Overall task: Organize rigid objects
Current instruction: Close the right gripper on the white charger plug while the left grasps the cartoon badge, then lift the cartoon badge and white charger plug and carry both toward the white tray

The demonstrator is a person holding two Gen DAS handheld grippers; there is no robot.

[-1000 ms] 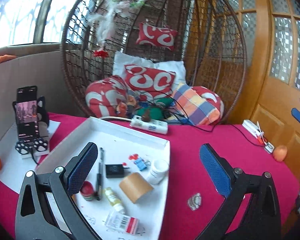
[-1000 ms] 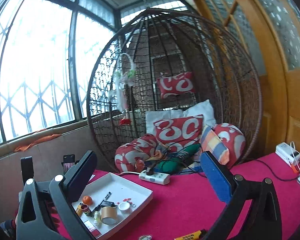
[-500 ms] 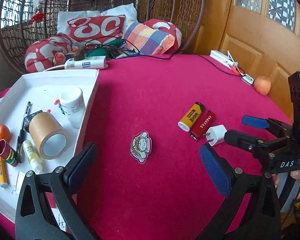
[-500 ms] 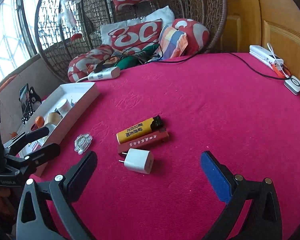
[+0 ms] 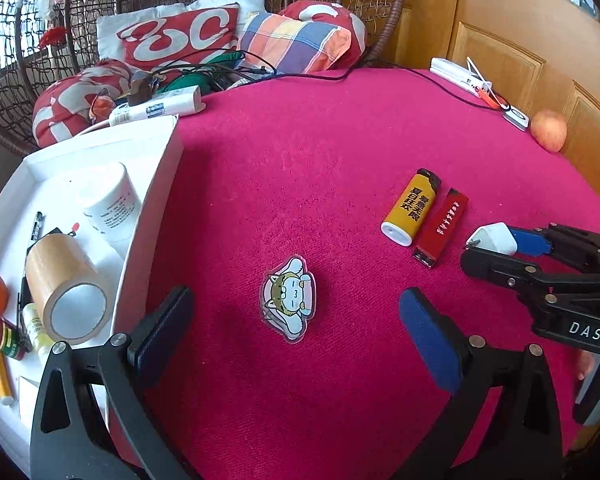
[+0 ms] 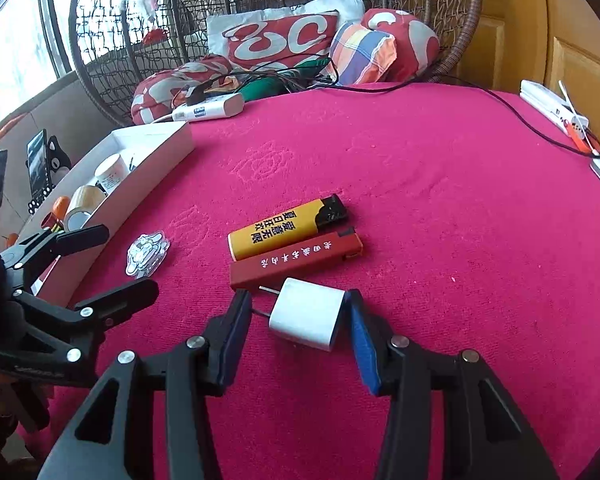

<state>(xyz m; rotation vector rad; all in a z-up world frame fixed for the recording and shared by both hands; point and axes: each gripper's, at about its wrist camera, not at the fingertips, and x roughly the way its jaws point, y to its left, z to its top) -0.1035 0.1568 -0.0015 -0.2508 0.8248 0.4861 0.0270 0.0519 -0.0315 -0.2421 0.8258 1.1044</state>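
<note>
A white plug adapter [image 6: 306, 314] lies on the red tablecloth between the fingers of my right gripper [image 6: 298, 326]; the right pad touches it and the left stands a little off by its prongs. The adapter also shows in the left wrist view [image 5: 494, 239]. Beside it lie a yellow lighter [image 6: 286, 227] and a red lighter [image 6: 296, 258]. A cartoon cat sticker [image 5: 288, 298] lies just ahead of my open, empty left gripper [image 5: 296, 336]. A white tray [image 5: 156, 200] at the left holds a tape roll [image 5: 66, 288], a white jar [image 5: 110, 200] and small items.
A white power strip [image 5: 156, 109] and cables lie behind the tray. A wicker hanging chair with cushions [image 5: 180, 36] stands at the back. An apple [image 5: 548, 131] and another power strip [image 5: 460, 74] sit at the far right by the wooden door.
Both grippers have tilted down from the chair toward the table. My right gripper has moved onto the white adapter and narrowed around it. My left gripper has come closer to the sticker.
</note>
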